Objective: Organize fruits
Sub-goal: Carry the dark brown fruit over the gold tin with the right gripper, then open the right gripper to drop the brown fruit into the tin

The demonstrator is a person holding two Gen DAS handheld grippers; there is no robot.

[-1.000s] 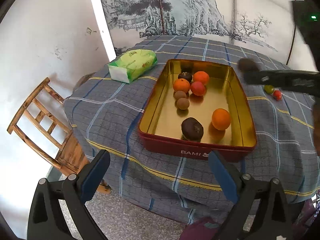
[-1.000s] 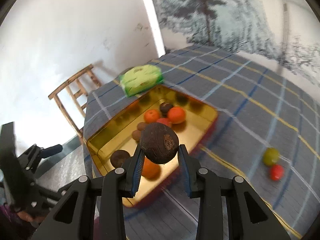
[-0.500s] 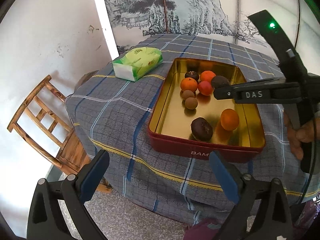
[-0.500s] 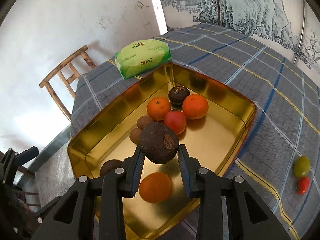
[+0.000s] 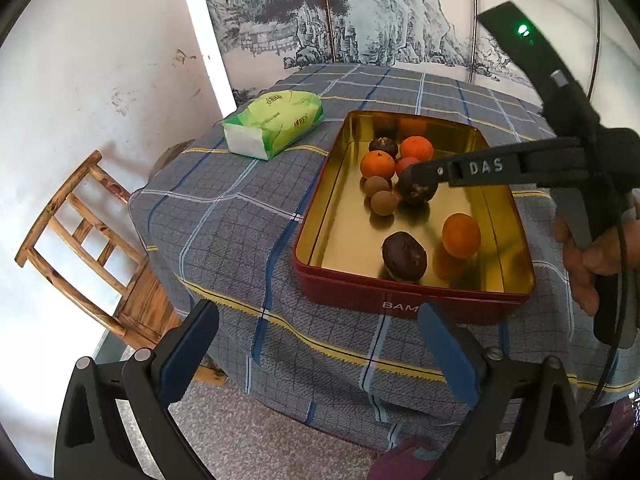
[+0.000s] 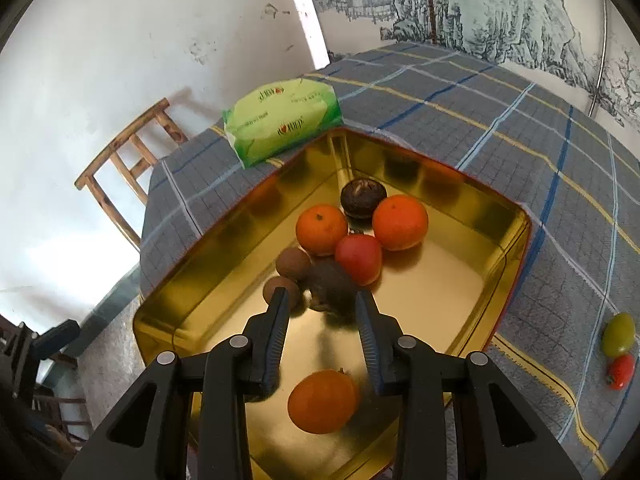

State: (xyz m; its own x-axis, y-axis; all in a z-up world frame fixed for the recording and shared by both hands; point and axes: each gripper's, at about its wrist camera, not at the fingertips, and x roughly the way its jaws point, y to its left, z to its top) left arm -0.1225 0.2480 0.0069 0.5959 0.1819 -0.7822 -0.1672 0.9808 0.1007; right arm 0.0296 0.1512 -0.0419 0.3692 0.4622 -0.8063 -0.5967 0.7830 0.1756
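Note:
A red tin (image 5: 400, 292) with a gold inside holds three oranges, a red fruit (image 6: 358, 258), two small brown fruits and dark round fruits. My right gripper (image 6: 322, 304) reaches down into the tin (image 6: 516, 240) with its jaws apart and nothing between the pads. A blurred dark round fruit (image 6: 332, 286) lies just past its fingertips, against the red fruit. From the left wrist view that dark fruit (image 5: 418, 190) sits under the right gripper's tip (image 5: 408, 172). My left gripper (image 5: 320, 340) hangs open and empty before the table's near edge.
A green fruit (image 6: 619, 334) and a small red one (image 6: 620, 370) lie on the checked cloth right of the tin. A green tissue pack (image 5: 274, 122) lies left of the tin's far corner. A wooden chair (image 5: 88, 240) stands left of the table. A person's hand (image 5: 592, 256) holds the right gripper.
The right gripper came down and forward into the tin. The dark fruit that it held has left its jaws and now lies on the tin floor. The left gripper stayed put.

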